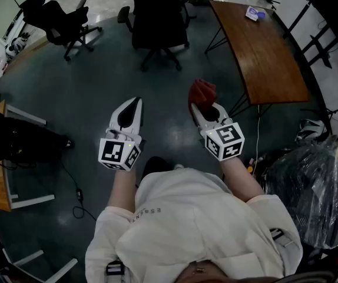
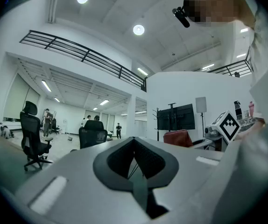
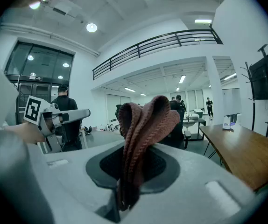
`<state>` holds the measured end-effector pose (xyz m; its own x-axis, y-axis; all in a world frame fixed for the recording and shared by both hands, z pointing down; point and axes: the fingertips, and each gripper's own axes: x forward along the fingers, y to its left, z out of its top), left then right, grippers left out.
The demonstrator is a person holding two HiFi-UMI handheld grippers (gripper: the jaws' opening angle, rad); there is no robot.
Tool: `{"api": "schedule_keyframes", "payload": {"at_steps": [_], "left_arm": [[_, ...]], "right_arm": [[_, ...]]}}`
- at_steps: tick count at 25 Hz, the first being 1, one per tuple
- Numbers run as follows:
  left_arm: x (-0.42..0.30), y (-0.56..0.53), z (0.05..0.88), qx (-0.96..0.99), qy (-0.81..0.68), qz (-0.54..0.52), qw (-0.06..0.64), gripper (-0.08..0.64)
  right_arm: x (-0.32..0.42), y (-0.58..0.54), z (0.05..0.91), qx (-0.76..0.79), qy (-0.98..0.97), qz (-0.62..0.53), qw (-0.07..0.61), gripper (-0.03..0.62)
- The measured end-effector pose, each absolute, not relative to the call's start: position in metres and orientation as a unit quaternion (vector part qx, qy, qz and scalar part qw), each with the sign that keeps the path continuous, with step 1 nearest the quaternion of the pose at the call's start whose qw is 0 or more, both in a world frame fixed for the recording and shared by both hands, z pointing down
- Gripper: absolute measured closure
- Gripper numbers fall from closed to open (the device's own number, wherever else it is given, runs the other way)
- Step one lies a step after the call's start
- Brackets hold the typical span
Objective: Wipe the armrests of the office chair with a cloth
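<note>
While the right gripper (image 1: 201, 105) clamps a folded red cloth (image 1: 203, 91) in its jaws, the left gripper (image 1: 134, 103) hangs beside it, jaws pressed together on nothing; both hover above the dark floor (image 1: 69, 93), well apart from the black office chair (image 1: 157, 22) ahead

Cloth (image 1: 203, 90) in right tool (image 1: 204, 106), office chair (image 1: 157, 22) ahead, table (image 1: 266, 52) right

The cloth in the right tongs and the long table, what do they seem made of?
Cloth: knitted yarn, possibly wool or acrylic; ribbed stitches show, matte dull red. Table: wood or wood veneer; brown streaky grain, slight sheen.
</note>
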<state>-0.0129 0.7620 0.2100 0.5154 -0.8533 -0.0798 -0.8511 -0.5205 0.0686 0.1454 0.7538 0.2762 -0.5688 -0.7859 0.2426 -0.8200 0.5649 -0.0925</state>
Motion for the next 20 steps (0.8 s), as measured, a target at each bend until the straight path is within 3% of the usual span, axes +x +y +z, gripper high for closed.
{"api": "schedule_keyframes", "payload": {"at_steps": [20], "left_arm": [[-0.007,0.735,0.234,0.866,-0.495,-0.048,0.041,0.543]], "right_arm": [[0.155,0.729,0.295,0.461,-0.876,0.103,0.095,0.543]]}}
